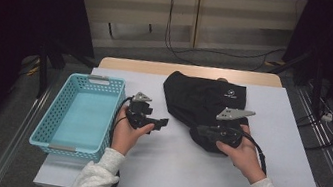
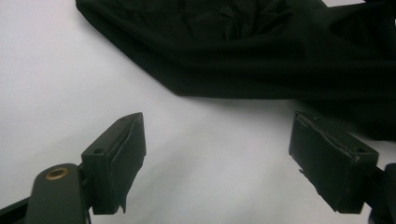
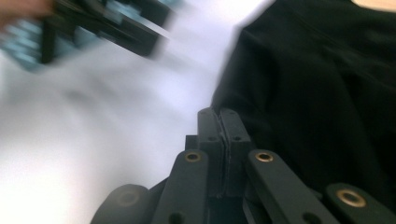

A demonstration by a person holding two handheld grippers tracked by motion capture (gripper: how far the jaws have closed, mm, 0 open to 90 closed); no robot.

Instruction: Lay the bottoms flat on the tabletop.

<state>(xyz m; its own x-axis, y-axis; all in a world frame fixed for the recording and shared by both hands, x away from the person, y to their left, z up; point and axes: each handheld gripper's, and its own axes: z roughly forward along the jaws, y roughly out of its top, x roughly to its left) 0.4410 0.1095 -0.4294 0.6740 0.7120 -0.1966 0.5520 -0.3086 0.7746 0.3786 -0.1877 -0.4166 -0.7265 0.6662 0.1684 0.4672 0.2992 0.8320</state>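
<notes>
A crumpled black cloth [image 1: 203, 102] with a small white logo lies on the white table cover [image 1: 182, 172], right of centre. My left gripper [image 1: 164, 122] is held just left of the cloth, open. In the left gripper view its jaws [image 2: 217, 123] stand wide apart above bare table, with the cloth [image 2: 243, 51] lying ahead of them. My right gripper [image 1: 201, 130] rests over the cloth's near edge. In the right gripper view its jaws [image 3: 219, 114] are shut with nothing showing between them, and the cloth [image 3: 317, 93] lies just to their right.
A light blue plastic basket [image 1: 49, 115] with nothing inside stands at the table's left side, close to my left hand. Cables run over the floor beyond the table. The left gripper [image 3: 107, 23] appears blurred at the top left of the right gripper view.
</notes>
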